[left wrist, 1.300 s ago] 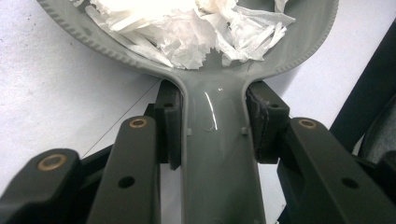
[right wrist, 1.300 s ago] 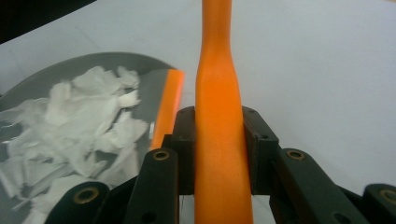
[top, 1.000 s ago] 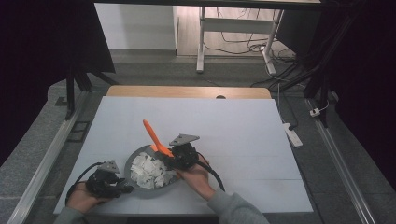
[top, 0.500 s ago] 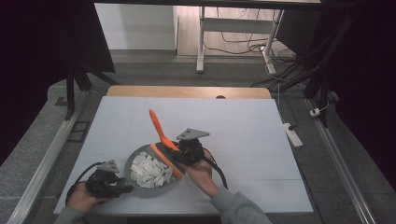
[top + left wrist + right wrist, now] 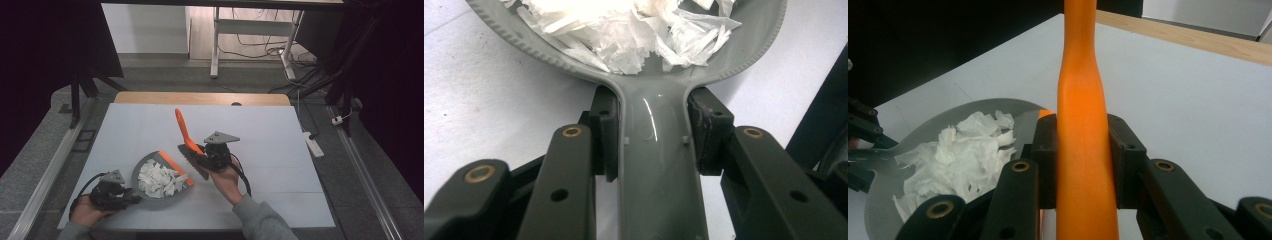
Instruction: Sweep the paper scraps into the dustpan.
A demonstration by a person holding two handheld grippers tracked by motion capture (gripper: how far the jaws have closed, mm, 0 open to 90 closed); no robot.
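Note:
A grey dustpan (image 5: 144, 197) with an orange front lip lies on the white table, near the front left. It holds a heap of torn white paper scraps (image 5: 159, 179). My left gripper (image 5: 116, 192) is shut on the dustpan's handle (image 5: 655, 165), its pads (image 5: 605, 132) pressed against both sides. My right gripper (image 5: 212, 156) is shut on the orange handle (image 5: 1082, 125) of a hand brush (image 5: 186, 132). The brush's dark bristle head (image 5: 192, 161) hangs just right of the dustpan's lip, a little above the table. In the right gripper view the dustpan (image 5: 1023, 107) and the paper scraps (image 5: 960, 150) lie to the left.
The white table top (image 5: 270, 140) has a wooden strip (image 5: 200, 98) along its far edge. A white power strip (image 5: 313, 142) lies off the table's right side. Metal rails run along both sides of the table.
My right gripper has carried the brush to the right, out of the dustpan and past its orange lip. The left gripper and the dustpan have stayed put.

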